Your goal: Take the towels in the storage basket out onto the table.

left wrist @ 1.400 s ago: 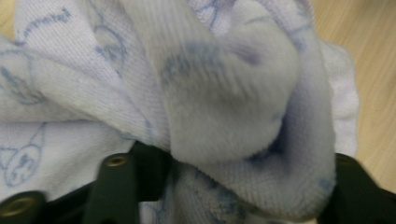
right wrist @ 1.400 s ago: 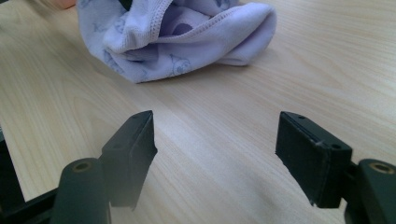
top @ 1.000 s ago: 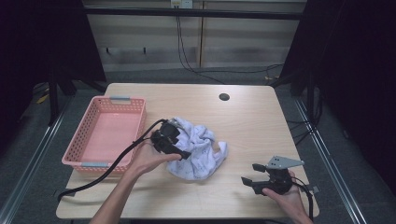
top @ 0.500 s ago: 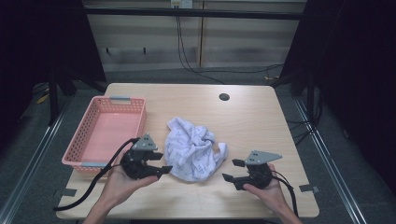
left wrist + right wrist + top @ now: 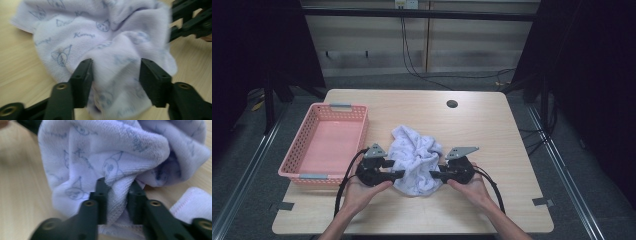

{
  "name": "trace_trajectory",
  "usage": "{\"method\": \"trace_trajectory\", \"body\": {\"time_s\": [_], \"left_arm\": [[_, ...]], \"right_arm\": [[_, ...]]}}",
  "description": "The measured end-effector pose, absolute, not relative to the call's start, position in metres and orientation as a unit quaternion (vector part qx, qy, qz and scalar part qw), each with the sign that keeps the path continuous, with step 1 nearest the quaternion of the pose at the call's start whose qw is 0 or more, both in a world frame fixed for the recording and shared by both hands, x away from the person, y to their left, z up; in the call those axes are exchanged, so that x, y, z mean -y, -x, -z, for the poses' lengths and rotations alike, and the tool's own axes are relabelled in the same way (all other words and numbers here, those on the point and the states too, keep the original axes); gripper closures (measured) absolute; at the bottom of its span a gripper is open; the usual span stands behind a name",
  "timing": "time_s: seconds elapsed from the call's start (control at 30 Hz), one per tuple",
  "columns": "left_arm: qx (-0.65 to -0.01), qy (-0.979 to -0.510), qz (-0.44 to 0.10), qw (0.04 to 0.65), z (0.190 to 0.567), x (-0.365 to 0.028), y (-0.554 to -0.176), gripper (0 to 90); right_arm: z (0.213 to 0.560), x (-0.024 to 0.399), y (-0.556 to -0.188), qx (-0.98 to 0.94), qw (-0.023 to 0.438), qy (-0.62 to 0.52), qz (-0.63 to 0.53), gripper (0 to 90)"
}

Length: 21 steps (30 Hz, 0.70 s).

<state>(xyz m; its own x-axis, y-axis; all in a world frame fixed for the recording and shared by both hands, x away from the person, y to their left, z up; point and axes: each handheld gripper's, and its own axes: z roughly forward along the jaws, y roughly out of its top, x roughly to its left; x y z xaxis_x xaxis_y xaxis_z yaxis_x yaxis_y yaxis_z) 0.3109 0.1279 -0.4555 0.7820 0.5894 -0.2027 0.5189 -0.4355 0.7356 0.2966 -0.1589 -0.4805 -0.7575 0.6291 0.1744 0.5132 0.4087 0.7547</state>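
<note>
While a person's two hands reach in from the near edge of a light wooden table (image 5: 492, 125), a crumpled white towel (image 5: 416, 159) printed with faint blue cartoon faces lies near the table's middle, just beside a pink plastic basket (image 5: 302, 150) at its left. At the towel's left side, the left gripper (image 5: 399, 173) has its jaws part-way closed around a thick bunch of the cloth; the left gripper view shows the fabric (image 5: 110, 50) filling the gap between both pads, and the jaws have just been closing. On the opposite side, the right gripper (image 5: 434, 174) has also just been closing, and the right gripper view shows its jaws pinching a narrow fold of the towel (image 5: 110, 155) tight between them. Both grippers sit low at the towel's near end, pointing inward toward each other. A small dark round hole (image 5: 452, 104) marks the tabletop farther back, well apart from the cloth.
</note>
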Motion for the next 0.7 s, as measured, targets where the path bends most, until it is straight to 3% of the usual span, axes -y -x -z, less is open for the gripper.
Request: {"method": "trace_trajectory", "body": {"time_s": [0.1, 0.13, 0.17, 0.2, 0.3, 0.4, 0.47, 0.5, 0.53, 0.63, 0.7], "left_arm": [[-0.304, -0.867, -0.034, 0.392, 0.469, -0.118, -0.316, 64.3], [-0.295, -0.866, -0.031, 0.402, 0.471, -0.119, -0.314, 77.8], [-0.297, -0.862, -0.012, 0.411, 0.472, -0.119, -0.312, 84.7], [-0.295, -0.863, -0.001, 0.410, 0.471, -0.119, -0.309, 86.4], [-0.285, -0.868, 0.027, 0.405, 0.470, -0.119, -0.295, 87.0], [-0.273, -0.870, 0.060, 0.407, 0.472, -0.117, -0.275, 86.5], [-0.250, -0.872, 0.066, 0.415, 0.467, -0.119, -0.263, 80.3], [-0.252, -0.870, 0.057, 0.419, 0.464, -0.119, -0.261, 73.8], [-0.252, -0.866, 0.054, 0.429, 0.459, -0.122, -0.262, 66.9], [-0.274, -0.848, 0.033, 0.452, 0.450, -0.128, -0.277, 61.5], [-0.297, -0.834, 0.020, 0.465, 0.450, -0.130, -0.293, 63.9]], "right_arm": [[0.469, 0.172, -0.289, -0.833, 0.072, -0.342, -0.428, 78.9], [0.463, 0.180, -0.285, -0.829, 0.071, -0.343, -0.436, 79.4], [0.459, 0.187, -0.280, -0.826, 0.072, -0.342, -0.442, 79.5], [0.455, 0.193, -0.275, -0.826, 0.078, -0.343, -0.440, 79.5], [0.455, 0.213, -0.257, -0.830, 0.089, -0.351, -0.424, 79.3], [0.467, 0.230, -0.237, -0.836, 0.072, -0.359, -0.409, 77.5], [0.473, 0.237, -0.224, -0.839, 0.056, -0.354, -0.408, 69.1], [0.473, 0.240, -0.218, -0.837, 0.056, -0.352, -0.415, 56.9], [0.471, 0.241, -0.216, -0.834, 0.062, -0.354, -0.418, 50.4], [0.452, 0.246, -0.224, -0.813, 0.085, -0.354, -0.455, 46.5], [0.439, 0.245, -0.237, -0.803, 0.104, -0.357, -0.465, 48.4]]}}
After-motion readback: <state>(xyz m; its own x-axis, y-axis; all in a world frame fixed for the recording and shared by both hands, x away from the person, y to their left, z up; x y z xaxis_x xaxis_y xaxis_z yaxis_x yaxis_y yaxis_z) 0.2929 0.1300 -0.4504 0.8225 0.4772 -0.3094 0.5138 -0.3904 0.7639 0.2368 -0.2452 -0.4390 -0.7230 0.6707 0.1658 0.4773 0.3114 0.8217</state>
